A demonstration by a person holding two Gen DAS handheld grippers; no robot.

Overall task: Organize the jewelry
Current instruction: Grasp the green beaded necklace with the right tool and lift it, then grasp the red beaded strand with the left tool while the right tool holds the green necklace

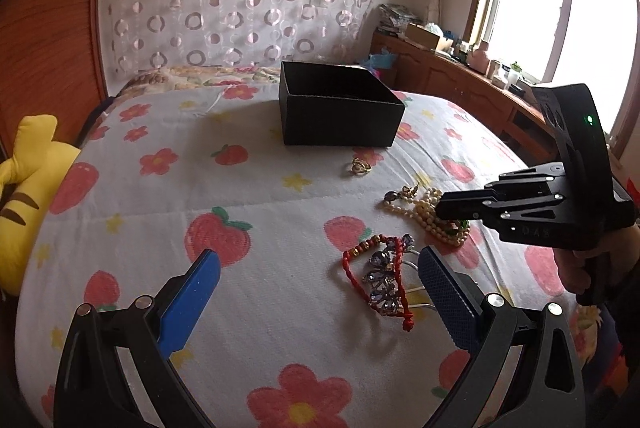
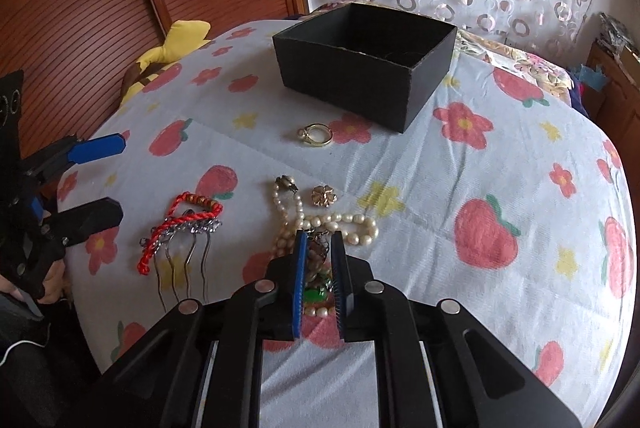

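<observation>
**Operator:** Left wrist view first. Where does the work lie relative to the black box (image 1: 340, 104)?

**Inspector:** All loose jewelry lies on the near side of the black box, on the strawberry-print bedspread (image 1: 240, 188). The gold ring (image 1: 359, 166) sits nearest the box. The pearl necklace (image 1: 430, 216) lies further toward the camera and to the right, with the right gripper (image 1: 444, 206) down on it. The red cord bracelet (image 1: 374, 272) and jewelled hair comb (image 1: 384, 282) lie closest to the left gripper (image 1: 320, 292), just inside its right pad. Its jaws are spread wide and hold nothing.

**Operator:** Any legible marking?

**Inspector:** Faint embossed characters show on the right gripper body; I cannot read them with confidence.

**Operator:** Right wrist view.

**Inspector:** The right gripper (image 2: 319, 264) has its pads drawn close about a small brownish pendant piece with a green bit (image 2: 316, 294) on the pearl necklace (image 2: 352, 224). Whether they actually clamp it cannot be determined. The black box (image 2: 360, 68) lies straight ahead beyond the gold ring (image 2: 315, 135). A small gold flower earring (image 2: 323, 196) rests just beside the pearls, on the box side. The necklace's long axis runs roughly crosswise to the line toward the box.

**Operator:** Governing relation for the next move?

**Inspector:** Judged: the right gripper is nearer; carry is forward to the box. No labels are visible.
</observation>
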